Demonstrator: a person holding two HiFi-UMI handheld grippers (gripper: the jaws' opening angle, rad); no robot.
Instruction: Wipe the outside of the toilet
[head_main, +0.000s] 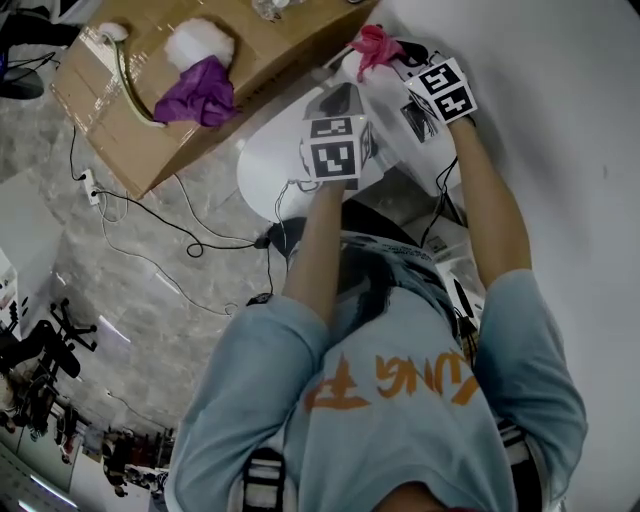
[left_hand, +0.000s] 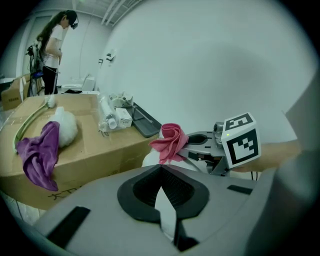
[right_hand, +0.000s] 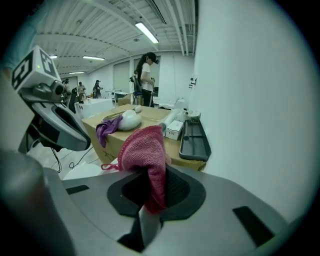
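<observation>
**Pink cloth gripped at toilet**

Right gripper (right_hand: 151, 172) is clenched on a pink cloth (right_hand: 142, 150), close over the white toilet (head_main: 262, 160); whether they touch is unclear. Left gripper (left_hand: 160, 169) is clenched with nothing between its jaws. Orange shirt lettering (head_main: 390, 382) and the small carton's (left_hand: 121, 119) print cannot be read.

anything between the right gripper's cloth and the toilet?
Nothing visible. The right gripper holds the pink cloth right over the white toilet. The left gripper, shut and empty, sits beside it, not between.
</observation>
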